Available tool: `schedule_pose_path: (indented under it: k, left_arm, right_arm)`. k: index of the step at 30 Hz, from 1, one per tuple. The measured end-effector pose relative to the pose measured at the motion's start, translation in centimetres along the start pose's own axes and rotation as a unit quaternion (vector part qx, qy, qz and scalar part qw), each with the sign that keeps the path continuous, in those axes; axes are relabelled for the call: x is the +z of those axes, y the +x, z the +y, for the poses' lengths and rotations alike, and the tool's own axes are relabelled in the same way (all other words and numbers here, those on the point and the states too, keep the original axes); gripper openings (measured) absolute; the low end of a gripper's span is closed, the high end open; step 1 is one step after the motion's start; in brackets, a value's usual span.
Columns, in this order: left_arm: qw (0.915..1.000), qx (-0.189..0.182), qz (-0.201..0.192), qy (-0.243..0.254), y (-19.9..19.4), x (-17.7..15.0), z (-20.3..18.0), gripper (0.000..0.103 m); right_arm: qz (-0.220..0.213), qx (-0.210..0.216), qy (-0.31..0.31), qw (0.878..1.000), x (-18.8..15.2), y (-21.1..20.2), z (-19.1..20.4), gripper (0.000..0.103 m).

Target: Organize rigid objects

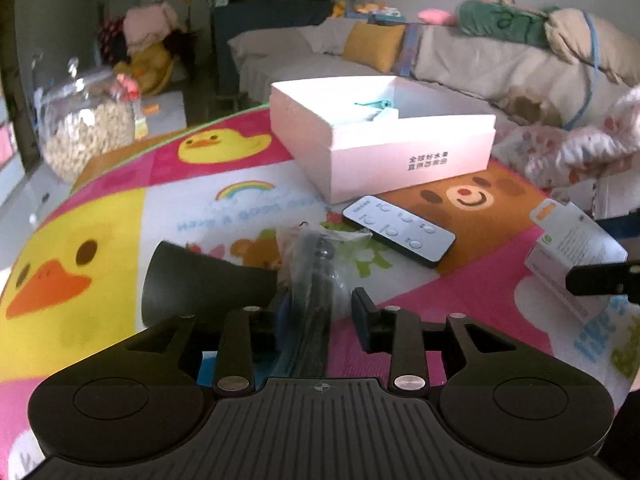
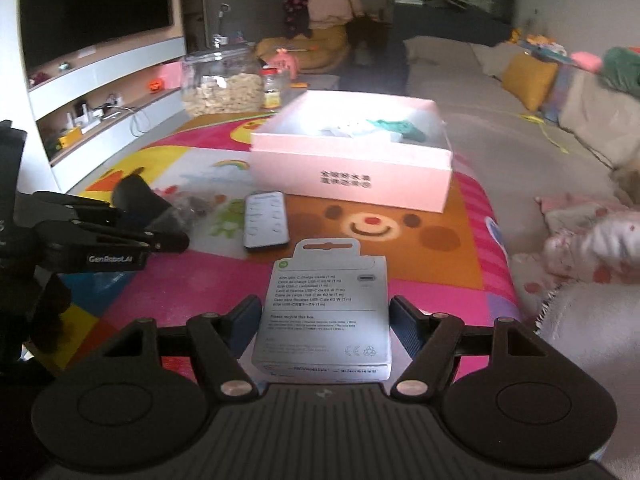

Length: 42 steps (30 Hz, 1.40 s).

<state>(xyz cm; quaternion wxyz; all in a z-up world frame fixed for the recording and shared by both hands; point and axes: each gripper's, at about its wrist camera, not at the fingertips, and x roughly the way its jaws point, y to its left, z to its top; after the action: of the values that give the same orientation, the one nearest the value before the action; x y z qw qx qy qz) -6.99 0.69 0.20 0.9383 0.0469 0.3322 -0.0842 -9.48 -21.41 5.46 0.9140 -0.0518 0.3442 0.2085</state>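
The colourful play mat [image 1: 120,216], printed with ducks and a bear, covers the work surface. An open white box [image 1: 380,140] rests on the mat at its far side, with a teal item [image 2: 396,127] inside. A black cone-shaped object [image 1: 188,284] lies on the mat left of the left gripper [image 1: 320,312]. The black remote control [image 1: 398,230] lies flat just in front of the box. The white USB-C cable package [image 2: 324,320] sits between the spread fingers of the right gripper [image 2: 324,328]; pad contact cannot be confirmed. A clear plastic bag holding a dark item [image 1: 316,276] sits between the left gripper's parted jaws, against the left pad and clear of the right pad.
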Motion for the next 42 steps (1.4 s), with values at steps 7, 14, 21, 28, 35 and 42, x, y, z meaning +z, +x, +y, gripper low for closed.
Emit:
schedule_pose_path:
  k: [7, 14, 21, 28, 35, 42]
  left_arm:
    - [0.9981, -0.055, 0.029, 0.006, -1.8, -0.4, -0.8, 0.026]
    - [0.997, -0.068, 0.037, 0.0, -2.5, -1.2, -1.4, 0.027]
    - [0.9975, -0.065, 0.026, 0.005, -2.9, -1.4, -1.9, 0.023]
    - [0.9939, -0.107, -0.012, -0.026, -4.6, 0.6, -1.1, 0.022]
    - [0.9875, -0.11, -0.111, -0.018, -6.1, 8.4, -0.6, 0.023]
    - [0.9769, -0.133, -0.158, -0.054, -1.2, 18.0, 0.6, 0.024]
  right_arm:
    - [0.012, -0.004, 0.007, 1.0, -0.9, 0.7, -0.3, 0.071]
    - [0.022, -0.008, 0.011, 1.0, -1.1, 1.6, -0.1, 0.071]
    - [0.007, -0.013, 0.0, 1.0, -1.1, 1.3, 0.2, 0.07]
    - [-0.026, 0.028, 0.034, 0.999, 0.3, -0.9, -1.0, 0.07]
    - [-0.129, 0.004, 0.053, 0.99, 5.4, -3.4, -2.2, 0.07]
    - [-0.202, -0.033, 0.061, 0.977, 12.9, -0.4, -3.0, 0.07]
